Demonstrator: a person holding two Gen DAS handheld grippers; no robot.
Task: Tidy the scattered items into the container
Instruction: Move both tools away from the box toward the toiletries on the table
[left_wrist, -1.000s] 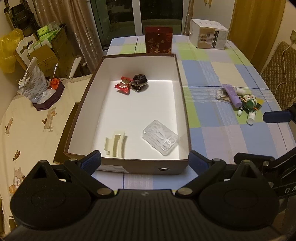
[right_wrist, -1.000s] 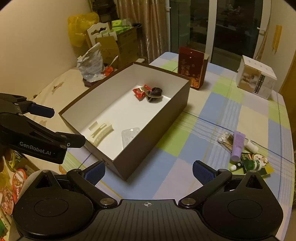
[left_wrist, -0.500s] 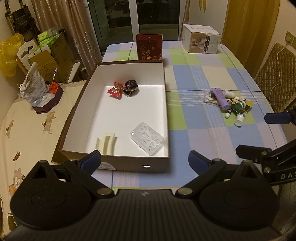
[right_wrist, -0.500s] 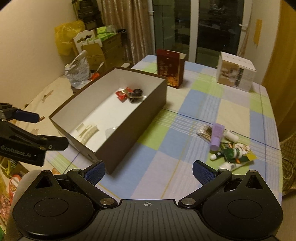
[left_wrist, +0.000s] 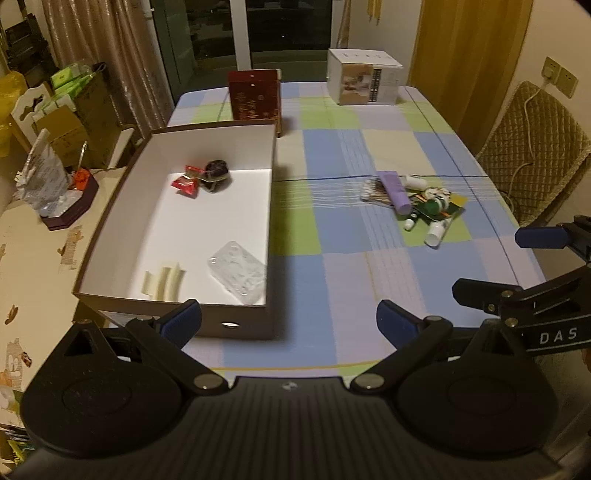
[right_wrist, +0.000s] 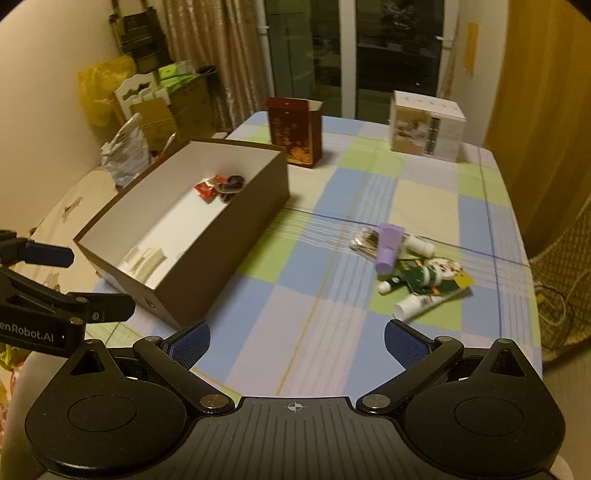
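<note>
Jaws: your left gripper (left_wrist: 288, 319) and right gripper (right_wrist: 297, 341) are both spread wide — nothing held.
Brown box (left_wrist: 271, 229): table's left edge.
Purple tube (right_wrist: 388, 245): right side — loose.

One open box (left_wrist: 271, 206) sits on the table (left_wrist: 332, 236), and four things lie in it: one red wrapper (left_wrist: 187, 181) and one dark pouch (left_wrist: 217, 173) at its 12 o'clock end, one cream clip (left_wrist: 166, 282) and one clear case (left_wrist: 238, 271) at its 6 o'clock end. At 3 o'clock from the box lies one heap: one purple tube (left_wrist: 397, 192), one bundle of cotton swabs (left_wrist: 373, 190), one green packet (left_wrist: 439, 208), and three small white bottles (blur makes that last count uncertain). Two upright boxes stand at 12 o'clock, one red (left_wrist: 254, 98), one white (left_wrist: 364, 79). Two tongs are in view.
</note>
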